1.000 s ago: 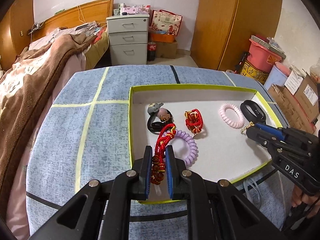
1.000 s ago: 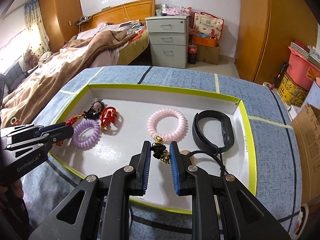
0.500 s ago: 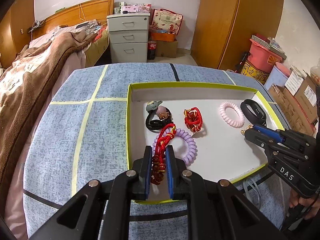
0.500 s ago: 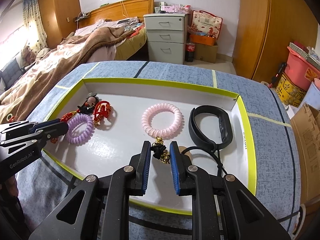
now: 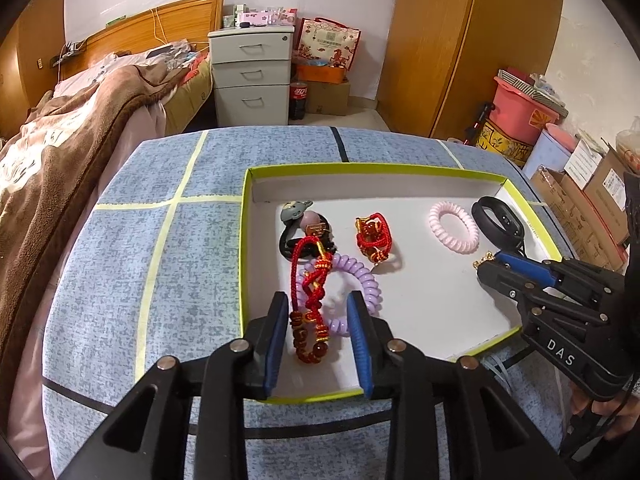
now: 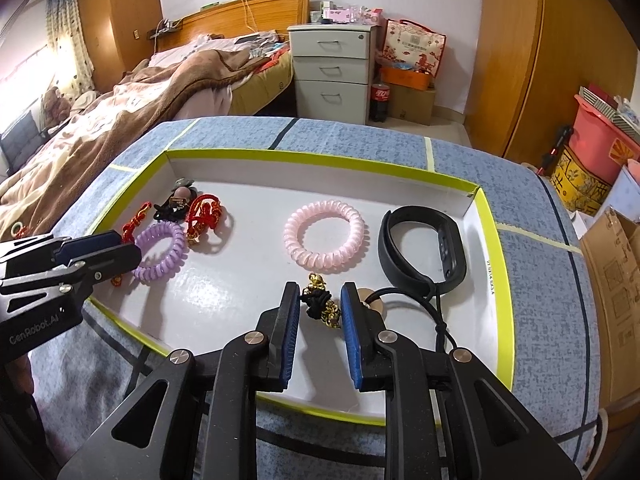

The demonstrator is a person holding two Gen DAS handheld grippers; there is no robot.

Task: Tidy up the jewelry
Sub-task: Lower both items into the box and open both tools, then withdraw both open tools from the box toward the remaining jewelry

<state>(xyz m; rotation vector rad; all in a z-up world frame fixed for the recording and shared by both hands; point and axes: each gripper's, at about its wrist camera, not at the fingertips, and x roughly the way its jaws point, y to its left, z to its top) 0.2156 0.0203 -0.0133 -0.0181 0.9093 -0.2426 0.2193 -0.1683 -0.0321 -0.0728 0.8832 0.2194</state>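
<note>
Now both grippers are open over the tray (image 5: 420, 168), likely so each piece can lie flat inside. Between the spread fingers of the left gripper (image 5: 319, 336) lies the red cord bracelet (image 5: 310, 300), partly on the purple coil band (image 5: 360, 280). Between the parted fingers of the right gripper (image 6: 320, 320) lies the black and gold bracelet (image 6: 320, 306) (not squeezed). Also in the tray: a pink coil band (image 6: 324, 236), a black watch band (image 6: 420, 256), a red knot bracelet (image 5: 374, 236) and a black hair tie (image 5: 298, 226).
</note>
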